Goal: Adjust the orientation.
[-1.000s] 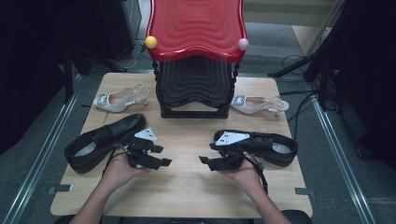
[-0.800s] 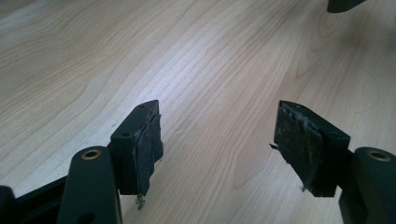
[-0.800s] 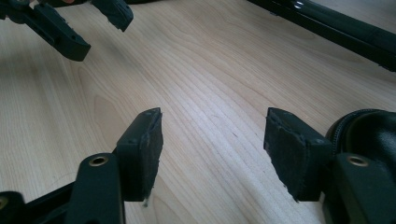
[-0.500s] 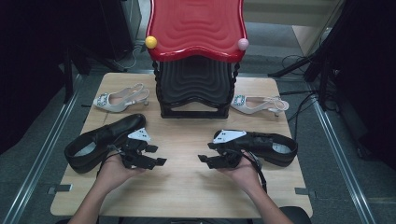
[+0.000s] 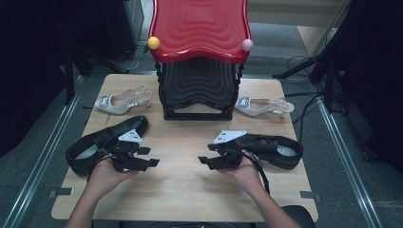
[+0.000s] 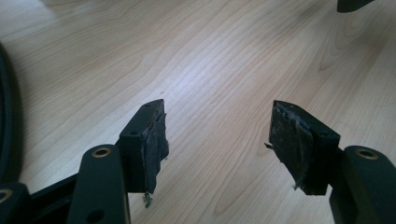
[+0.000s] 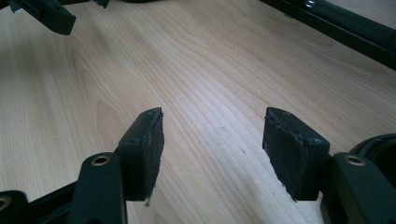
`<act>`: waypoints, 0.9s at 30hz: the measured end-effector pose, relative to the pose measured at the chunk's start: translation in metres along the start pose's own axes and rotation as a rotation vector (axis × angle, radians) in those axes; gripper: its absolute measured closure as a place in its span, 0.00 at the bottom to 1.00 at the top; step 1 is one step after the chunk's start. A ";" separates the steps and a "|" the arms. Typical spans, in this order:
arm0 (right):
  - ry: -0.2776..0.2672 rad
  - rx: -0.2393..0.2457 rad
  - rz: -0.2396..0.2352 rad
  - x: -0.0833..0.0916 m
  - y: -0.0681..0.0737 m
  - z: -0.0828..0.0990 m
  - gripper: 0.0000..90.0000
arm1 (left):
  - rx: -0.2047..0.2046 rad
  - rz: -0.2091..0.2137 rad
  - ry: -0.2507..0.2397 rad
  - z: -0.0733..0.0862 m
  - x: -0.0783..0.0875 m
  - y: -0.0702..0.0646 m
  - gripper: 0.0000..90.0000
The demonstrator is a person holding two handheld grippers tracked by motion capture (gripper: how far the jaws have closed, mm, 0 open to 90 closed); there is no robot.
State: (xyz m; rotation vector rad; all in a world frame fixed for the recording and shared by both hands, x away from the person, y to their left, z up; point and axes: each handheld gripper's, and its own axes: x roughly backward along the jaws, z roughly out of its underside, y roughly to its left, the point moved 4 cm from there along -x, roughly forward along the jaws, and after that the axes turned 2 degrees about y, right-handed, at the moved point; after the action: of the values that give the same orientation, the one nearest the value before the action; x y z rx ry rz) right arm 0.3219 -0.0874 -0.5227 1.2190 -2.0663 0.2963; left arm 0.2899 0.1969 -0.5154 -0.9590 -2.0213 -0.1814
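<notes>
Shifted slightly leftward and nearer the front edge since the earlier frame: left hand-held gripper [image 5: 148,157]; jaws just closing a little on both tools, nothing between either pair. Right hand-held gripper [image 5: 205,160] in about the same place as before.

Nearest, low over the tabletop [image 5: 190,190]: left hand-held gripper, jaws wide, pads [image 6: 154,140] worn and frayed, bare wood between them. Opposite it, tips facing inward: right hand-held gripper, jaws likewise wide and empty, well apart from the left.

Just behind the left tool: black leather shoe [image 5: 95,142], toe angled toward the rack. Just behind the right tool: second black shoe [image 5: 275,148], lying crosswise.

Farther back: pale slingback heel [image 5: 121,100] at left, matching heel [image 5: 263,105] at right, each beside the black rack [image 5: 198,90].

Above the rack: red wavy shelf [image 5: 199,26], with yellow ball [image 5: 153,42] and pink ball [image 5: 247,45] at its front corners.
</notes>
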 end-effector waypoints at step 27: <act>0.023 0.013 -0.045 -0.015 0.004 -0.011 0.44 | 0.101 -0.122 -0.015 0.018 0.060 0.028 0.44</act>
State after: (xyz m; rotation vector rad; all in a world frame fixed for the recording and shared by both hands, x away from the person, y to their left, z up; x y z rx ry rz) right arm 0.3276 -0.0696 -0.5242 1.2622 -2.0176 0.3022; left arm 0.2780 0.2577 -0.4867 -0.7771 -2.0829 -0.1365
